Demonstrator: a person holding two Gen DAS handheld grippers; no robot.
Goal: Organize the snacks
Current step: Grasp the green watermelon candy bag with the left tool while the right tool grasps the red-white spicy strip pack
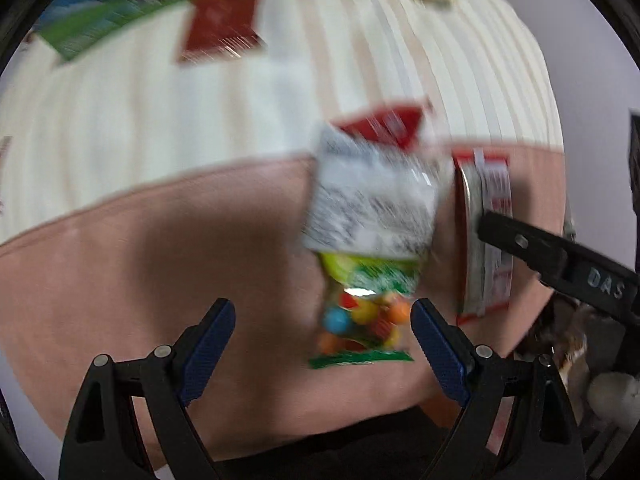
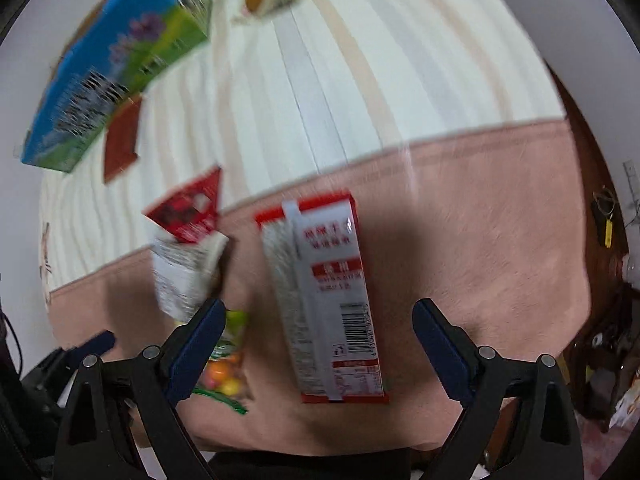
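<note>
Your left gripper (image 1: 323, 322) stands wide with nothing pressed between its blue pads; the candy bag (image 1: 362, 320) lies on the pink cloth (image 1: 160, 260) just ahead of it, nearer the right finger and touching neither. The bag is clear with green edges and round sweets in orange, yellow, blue and red. Its far end goes under a white packet (image 1: 372, 196) with dark print.

Your right gripper (image 2: 319, 322) is also wide and holds nothing. The red-edged silver packet (image 2: 324, 292) lies flat on the pink cloth between and just beyond its fingers, lengthwise away from you, with a barcode near its right edge. Its left finger covers part of the candy bag.

Farther off, a small red packet (image 2: 188, 210) lies at the far end of the white packet, where the pink cloth meets the cream striped cloth (image 2: 360, 80). At the far left stands a blue and green box (image 2: 108, 80), with a dark red packet (image 2: 122, 140) beside it. Everything is blurred.
</note>
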